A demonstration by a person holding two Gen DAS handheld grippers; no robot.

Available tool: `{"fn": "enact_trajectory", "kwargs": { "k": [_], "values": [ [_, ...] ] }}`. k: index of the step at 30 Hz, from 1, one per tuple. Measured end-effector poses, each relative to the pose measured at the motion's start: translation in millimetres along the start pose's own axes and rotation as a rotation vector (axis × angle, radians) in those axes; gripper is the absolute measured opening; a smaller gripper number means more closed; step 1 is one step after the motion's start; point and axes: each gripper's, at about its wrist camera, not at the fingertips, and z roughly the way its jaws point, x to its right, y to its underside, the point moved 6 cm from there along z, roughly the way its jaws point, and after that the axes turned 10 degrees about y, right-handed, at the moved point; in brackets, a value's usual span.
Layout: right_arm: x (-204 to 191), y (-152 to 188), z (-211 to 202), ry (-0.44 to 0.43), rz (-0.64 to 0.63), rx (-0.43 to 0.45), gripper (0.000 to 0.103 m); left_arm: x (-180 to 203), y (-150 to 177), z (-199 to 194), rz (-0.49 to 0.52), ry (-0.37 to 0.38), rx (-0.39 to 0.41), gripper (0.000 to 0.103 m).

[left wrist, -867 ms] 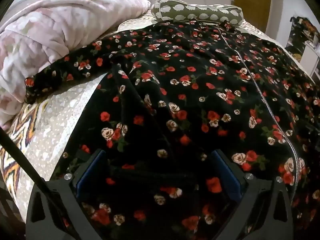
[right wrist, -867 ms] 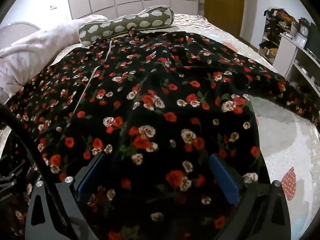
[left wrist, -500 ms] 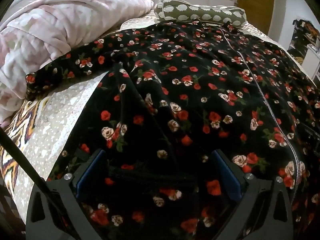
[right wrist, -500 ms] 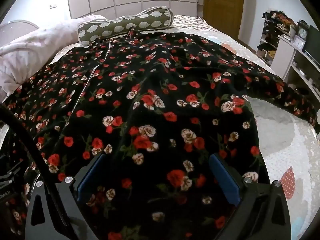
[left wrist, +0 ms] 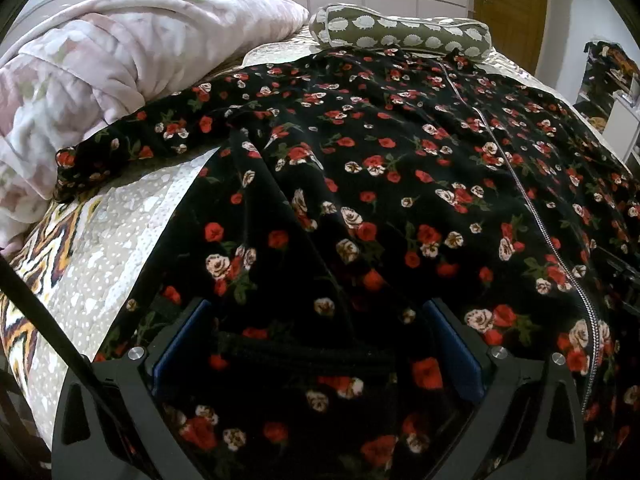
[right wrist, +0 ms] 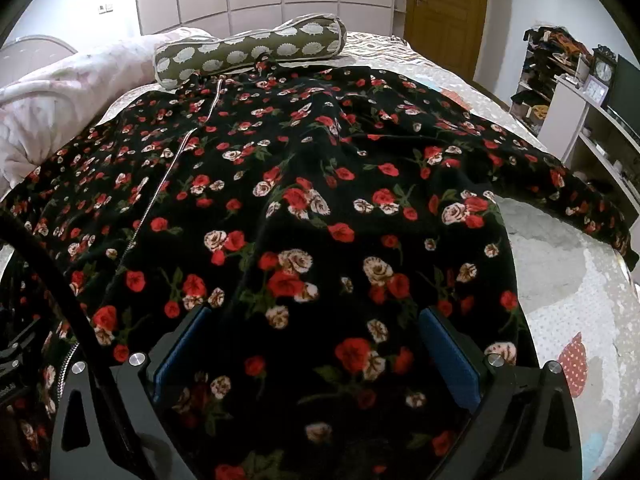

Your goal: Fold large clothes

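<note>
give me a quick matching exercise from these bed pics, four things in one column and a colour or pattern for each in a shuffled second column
Things:
1. robe
2. bolster pillow
3. blanket
4. door

Looks:
a. plain brown wood
b. pale pink, bunched up
c. black with red and cream roses
d. olive green with white shell shapes

Pairs: 1-c, 2-d, 3-b, 4-a

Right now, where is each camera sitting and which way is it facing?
Left wrist: on the left hand-held gripper, low over the floral garment's hem, looking up the bed; its blue fingers show, spread wide.
Right wrist: on the right hand-held gripper, same heading, further right; its blue fingers show.
Shared: the garment's zipper, the green bolster pillow and the pink blanket.
</note>
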Motion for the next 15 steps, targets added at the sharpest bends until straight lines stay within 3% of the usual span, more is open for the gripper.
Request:
{"fn": "enact_trajectory", "kwargs": {
  "k": [15],
  "values": [
    [2.0,0.5,0.3,-0.001,0.000,0.005,0.103,3.6,-2.7,-5.2,0.030,-0.085,0.023,0.103]
  ]
}}
